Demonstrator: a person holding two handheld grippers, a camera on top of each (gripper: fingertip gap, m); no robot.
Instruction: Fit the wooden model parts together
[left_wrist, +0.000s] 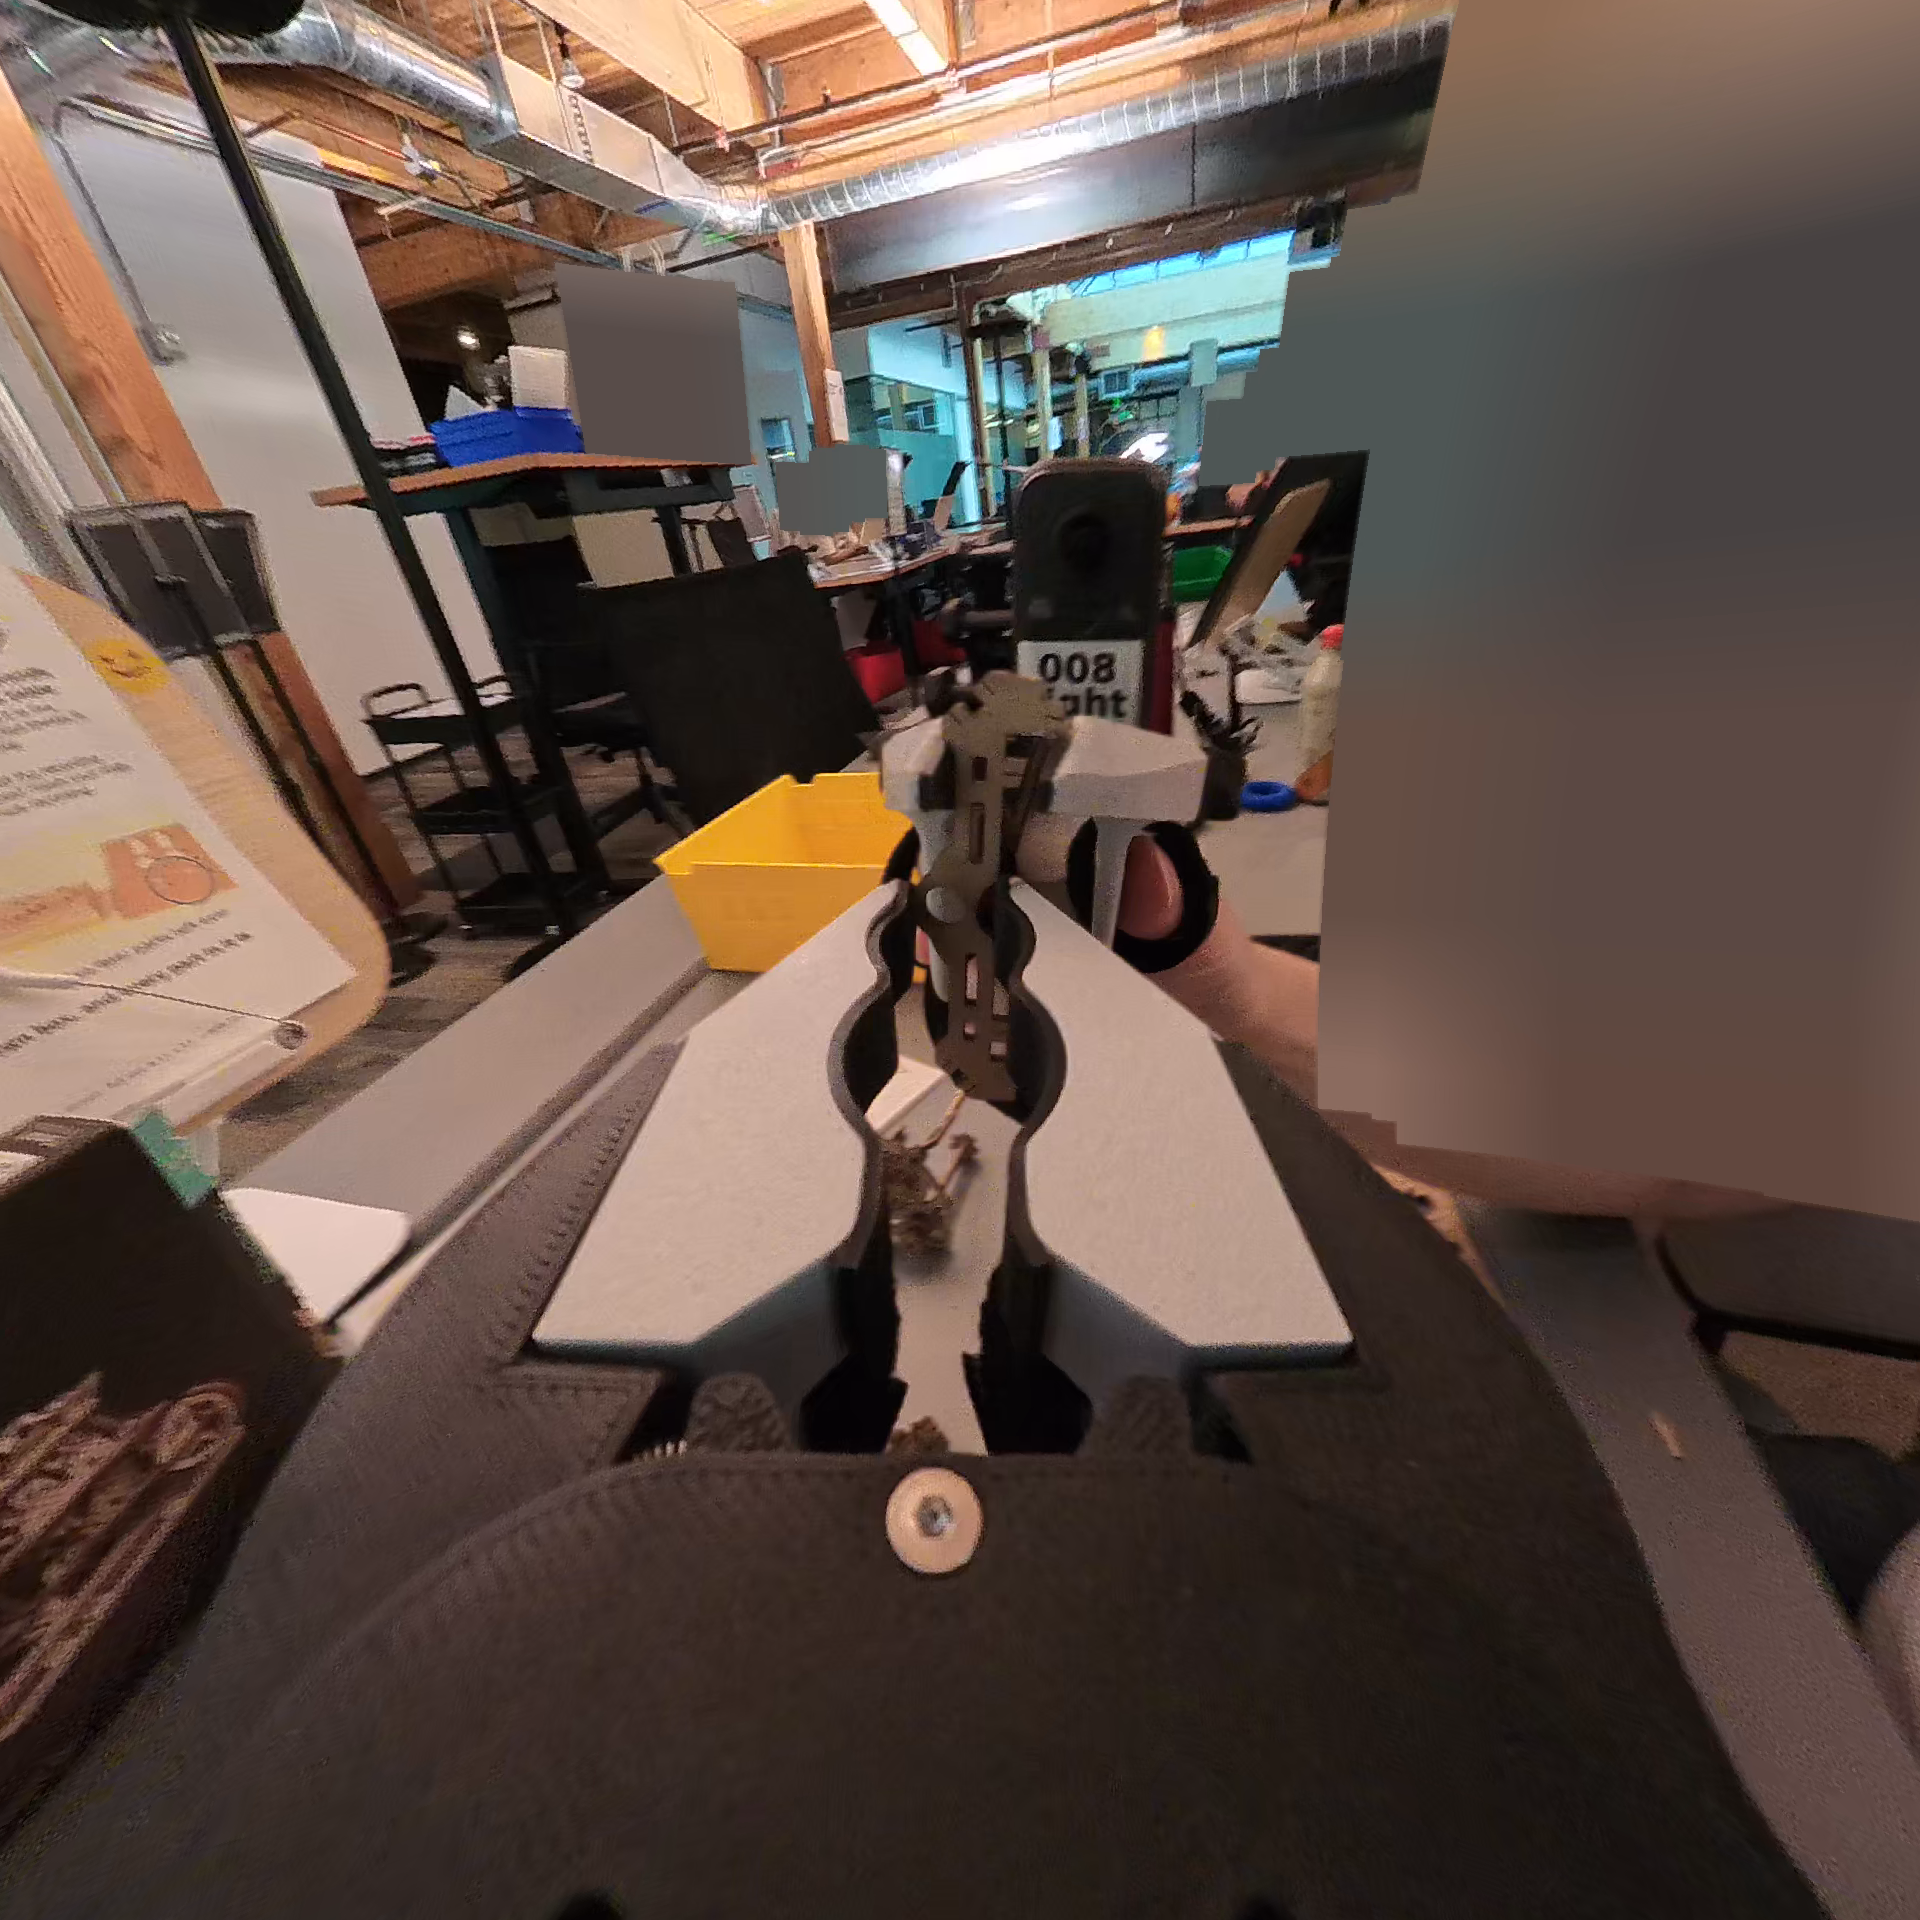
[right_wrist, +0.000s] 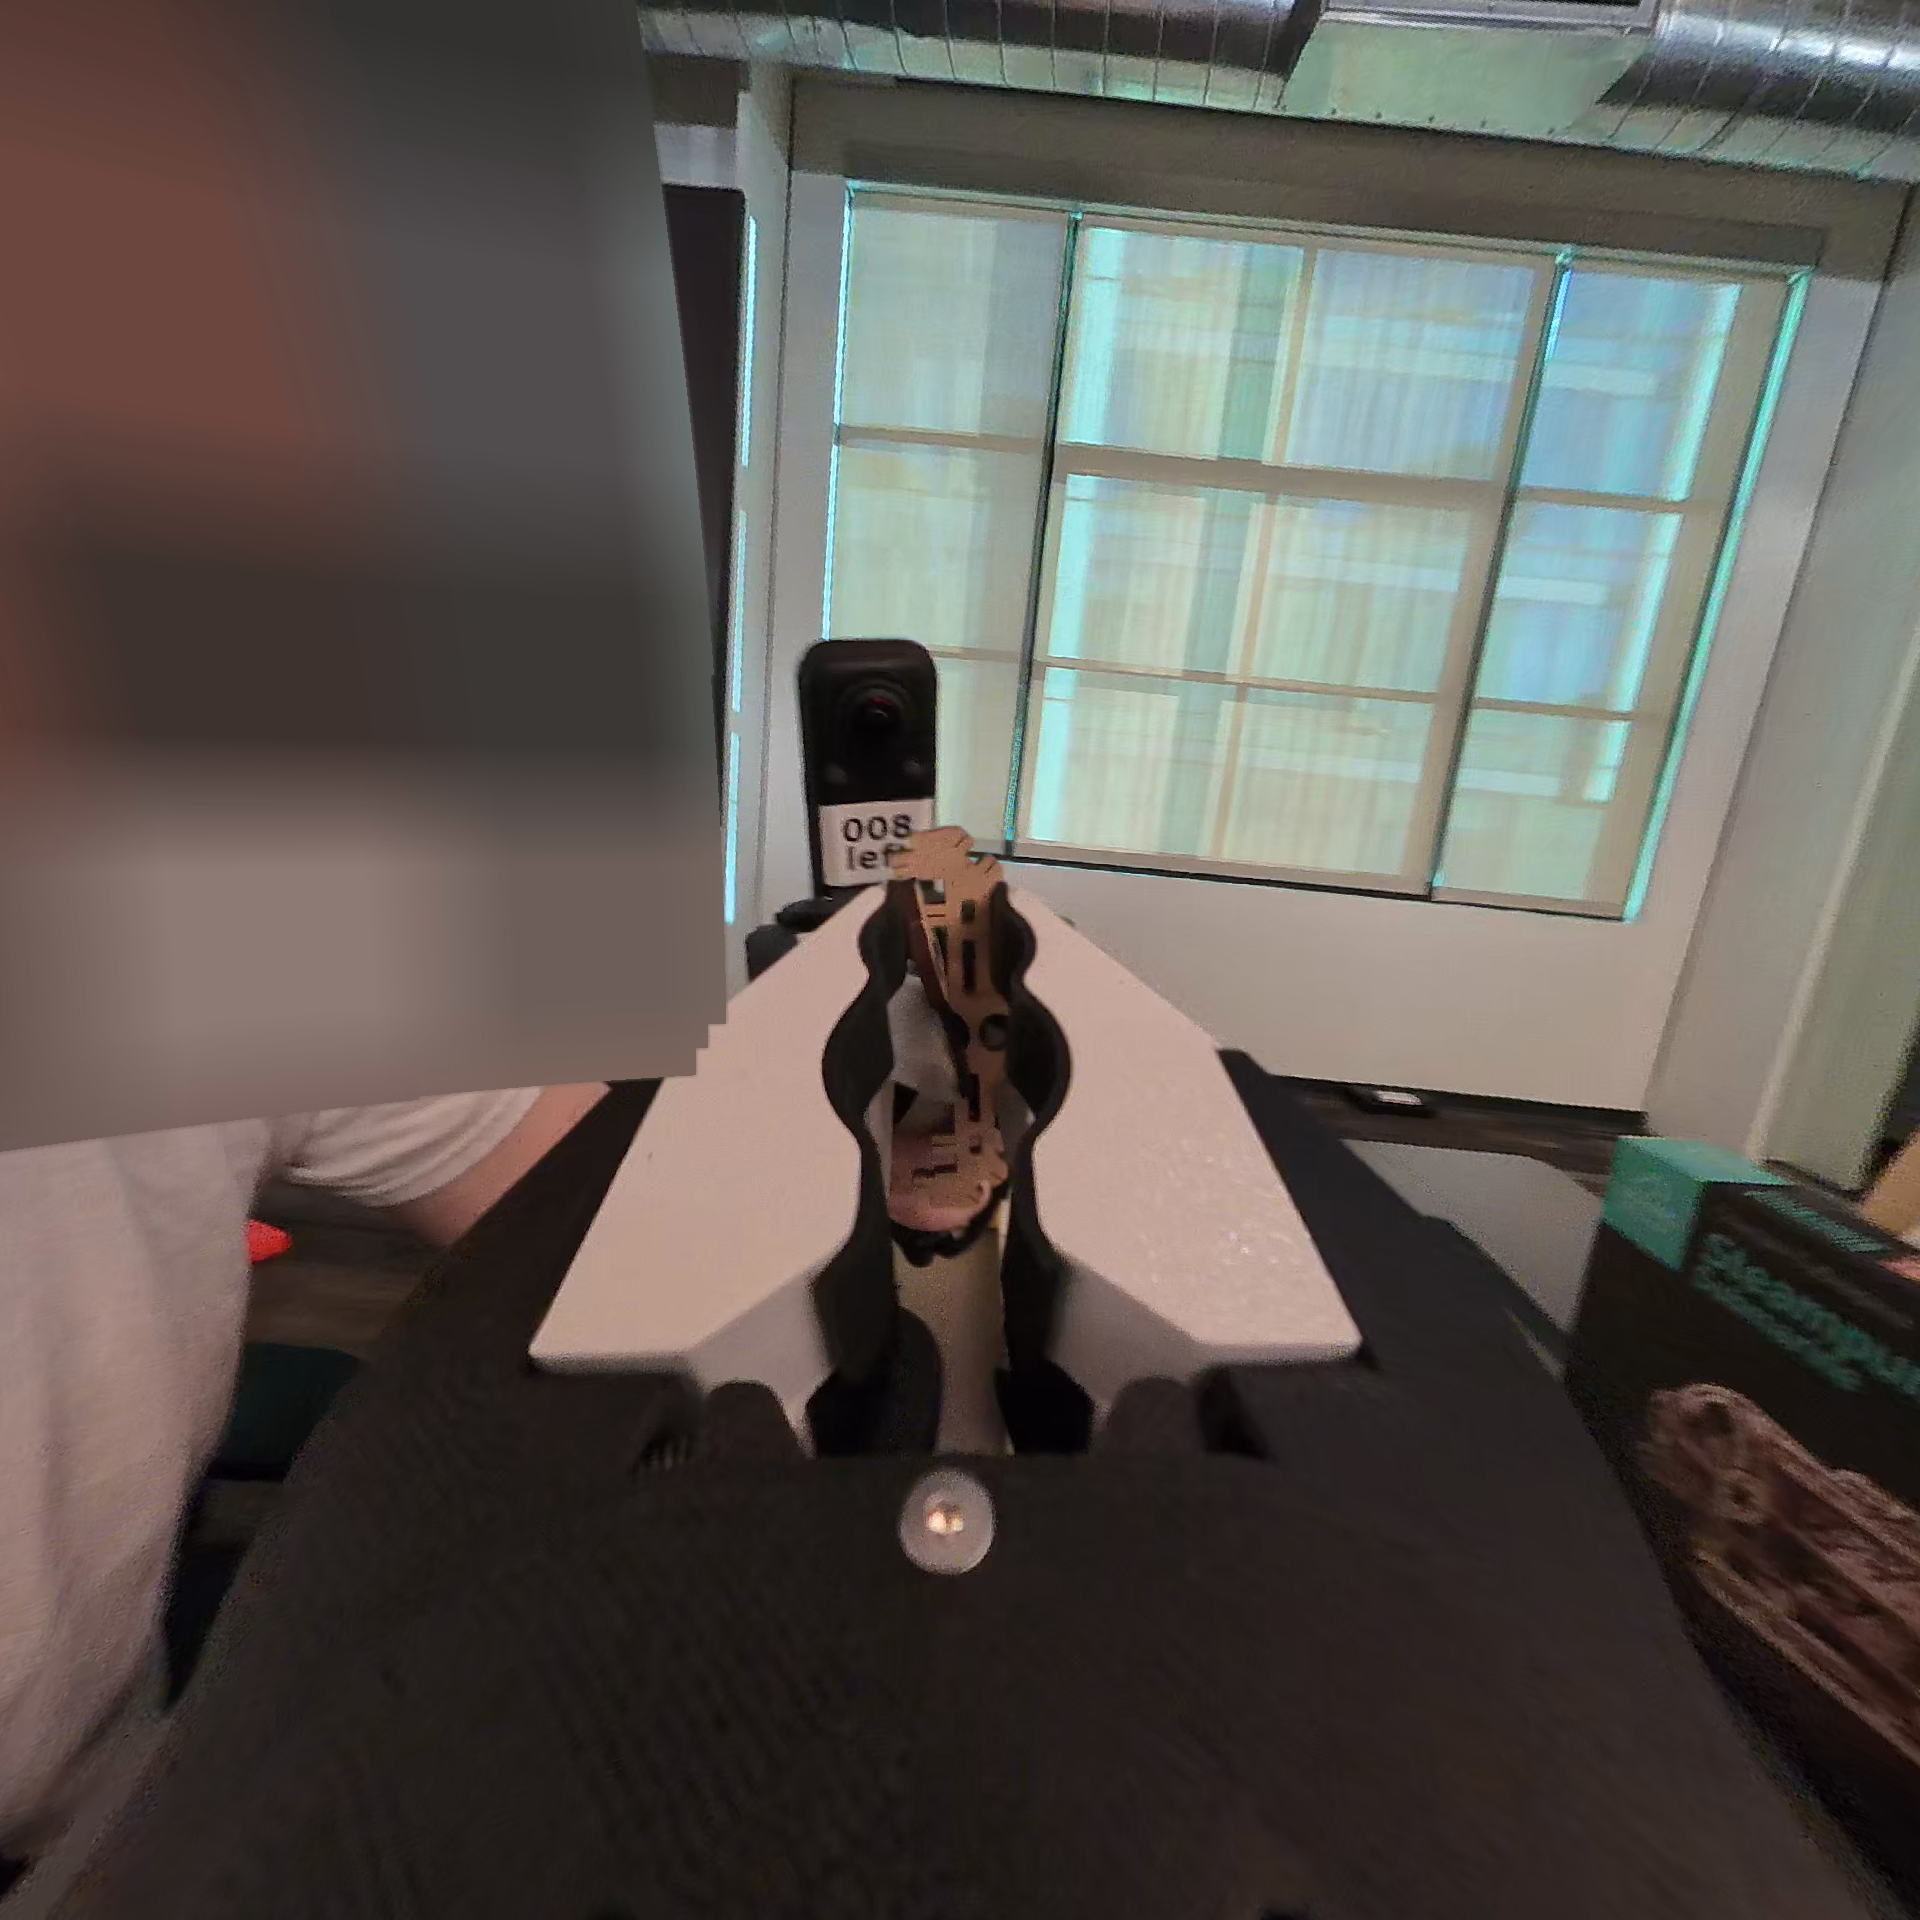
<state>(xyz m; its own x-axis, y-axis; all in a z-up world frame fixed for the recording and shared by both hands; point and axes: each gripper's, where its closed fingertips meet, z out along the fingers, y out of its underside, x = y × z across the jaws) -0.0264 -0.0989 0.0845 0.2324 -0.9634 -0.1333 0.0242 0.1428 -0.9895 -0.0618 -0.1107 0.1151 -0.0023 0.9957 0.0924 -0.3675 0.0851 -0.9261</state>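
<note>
A flat tan wooden part (left_wrist: 977, 935) with slots stands upright between my two grippers, which face each other. My left gripper (left_wrist: 958, 914) is shut on its lower half. My right gripper (left_wrist: 1003, 774) is opposite, shut on its upper end, with a person's hand (left_wrist: 1158, 894) on its handle. In the right wrist view the same wooden part (right_wrist: 966, 997) sits between the fingers of my right gripper (right_wrist: 948, 920), and its toothed top sticks out above them. A darker wooden piece (right_wrist: 923, 940) lies against its left side. The left gripper's camera (right_wrist: 871, 748) shows behind.
More small wooden pieces (left_wrist: 920, 1195) lie on the grey table (left_wrist: 499, 1060) below the grippers. A yellow bin (left_wrist: 779, 862) stands at the far edge. The dark model box (left_wrist: 104, 1455) and an instruction sheet (left_wrist: 135, 883) are at left. The box also shows in the right wrist view (right_wrist: 1766, 1403). My left and right fingertips are right by each other.
</note>
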